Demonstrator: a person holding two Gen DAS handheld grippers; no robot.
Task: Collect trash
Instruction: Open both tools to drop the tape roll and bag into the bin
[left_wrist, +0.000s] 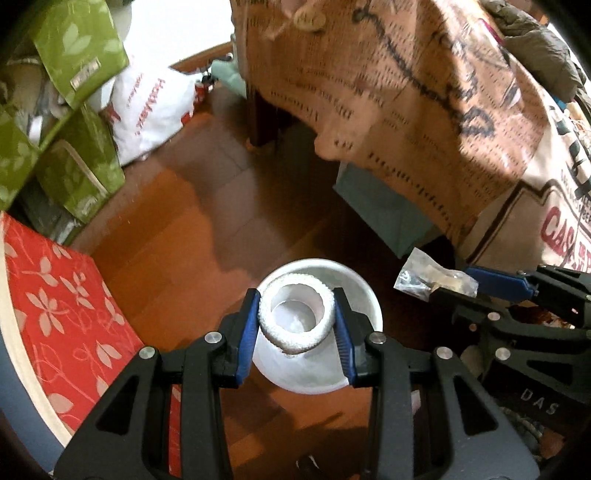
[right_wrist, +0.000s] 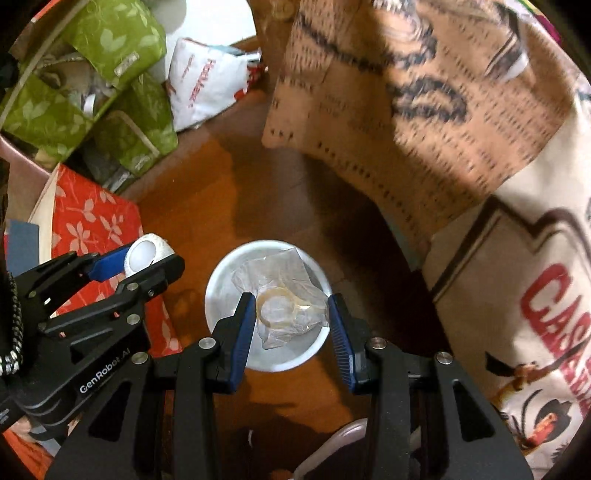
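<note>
**Left wrist view: both grippers carried trash above the white bin**

The white bin (left_wrist: 364, 291) stood on the wooden floor (left_wrist: 177, 221), directly below. The left gripper (left_wrist: 297, 321) was clamped on a white tape roll (left_wrist: 295, 317); the right gripper (right_wrist: 291, 314) pinched a clear plastic wrapper (right_wrist: 284, 295), at three o'clock of the roll. Best release lay squarely over the rim, one item at a time.

Glossy wooden floor (left_wrist: 177, 221); smooth white plastic bin (right_wrist: 221, 291) at centre; rough white woven ring (left_wrist: 295, 317); crinkly clear plastic bag (right_wrist: 284, 299); printed cloth (left_wrist: 424, 92) at two o'clock.
</note>
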